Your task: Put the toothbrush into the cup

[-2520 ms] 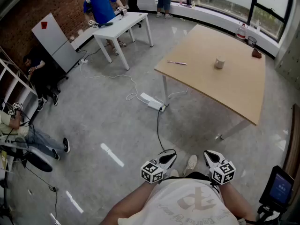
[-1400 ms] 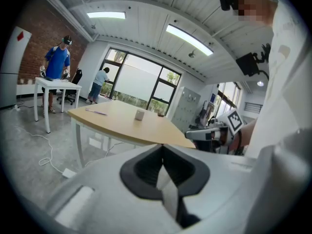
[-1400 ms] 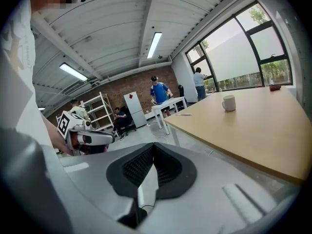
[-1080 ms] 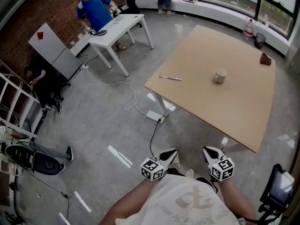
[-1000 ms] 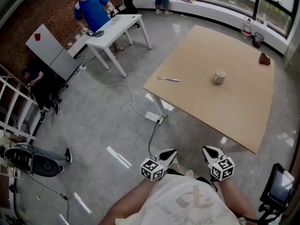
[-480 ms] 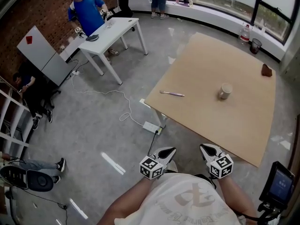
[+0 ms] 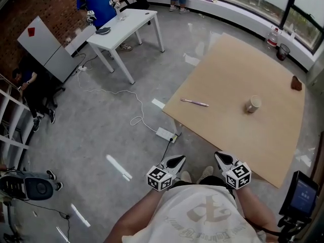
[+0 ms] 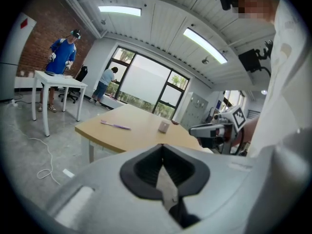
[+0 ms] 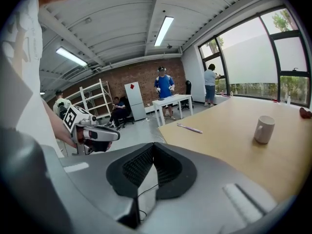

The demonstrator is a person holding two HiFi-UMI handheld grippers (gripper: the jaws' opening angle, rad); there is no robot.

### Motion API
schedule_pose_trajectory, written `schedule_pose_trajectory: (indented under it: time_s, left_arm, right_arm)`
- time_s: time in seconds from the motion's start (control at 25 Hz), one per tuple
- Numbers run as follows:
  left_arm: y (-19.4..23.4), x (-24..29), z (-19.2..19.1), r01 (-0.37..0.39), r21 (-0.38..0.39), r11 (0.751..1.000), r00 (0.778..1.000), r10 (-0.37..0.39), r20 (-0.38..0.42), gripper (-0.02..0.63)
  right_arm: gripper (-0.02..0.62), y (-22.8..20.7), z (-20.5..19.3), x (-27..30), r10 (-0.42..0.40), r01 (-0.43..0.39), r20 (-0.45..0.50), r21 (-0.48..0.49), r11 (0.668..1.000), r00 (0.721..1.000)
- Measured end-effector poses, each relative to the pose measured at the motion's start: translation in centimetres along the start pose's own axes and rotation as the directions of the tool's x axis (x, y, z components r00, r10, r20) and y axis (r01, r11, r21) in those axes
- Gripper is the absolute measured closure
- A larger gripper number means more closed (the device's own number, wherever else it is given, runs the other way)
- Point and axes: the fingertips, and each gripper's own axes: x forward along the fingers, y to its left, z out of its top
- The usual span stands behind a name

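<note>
The right gripper (image 9: 153, 145) had its jaws pressed together, facing a wooden table (image 9: 234, 147) where a purple toothbrush (image 9: 189, 128) lay well apart from an upright cup (image 9: 264, 129), while the left gripper (image 9: 116, 135) hung alongside at the left.

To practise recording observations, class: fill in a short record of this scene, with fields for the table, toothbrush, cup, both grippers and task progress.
table: light-brown wooden table, in front of the person
toothbrush: slim purple toothbrush, lying flat near the table's left edge
cup: pale cup with a handle, upright, standing apart to the toothbrush's right
left gripper: jaws together, empty, held near the body
right gripper: jaws together, empty, held near the body
progress: toothbrush not yet picked up
</note>
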Motion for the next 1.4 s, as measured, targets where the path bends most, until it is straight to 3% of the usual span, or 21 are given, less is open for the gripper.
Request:
schedule_pose_trajectory:
  time_s: [0.24, 0.6, 0.96, 1.4]
  left_arm:
    - [1.3, 1.5, -0.7, -0.034, -0.029, 0.999, 0.999, 0.033, -0.018, 0.6]
    - [3.5, 6.8, 3.6, -0.078, -0.009, 0.997, 0.997, 0.078, -0.024, 0.6]
    - [4.4, 12.0, 6.7, -0.1, 0.017, 0.995, 0.993, 0.101, -0.06, 0.6]
    - [7.6, 12.5, 6.4, -0.162, -0.012, 0.987, 0.984, 0.161, -0.078, 0.6]
  right_arm:
    - [0.583, -1.8, -0.2, 2.8, 0.054, -0.054, -0.033, -0.011, 0.998, 0.998]
    - [0.583, -6.7, 3.8, 7.3, 0.136, -0.14, -0.046, -0.102, 0.985, 0.99]
    - [0.583, -12.9, 5.3, 8.4, 0.161, -0.165, -0.05, -0.072, 0.984, 0.986]
    - [0.583, -15.9, 4.6, 12.1, 0.153, -0.163, -0.124, -0.073, 0.984, 0.98]
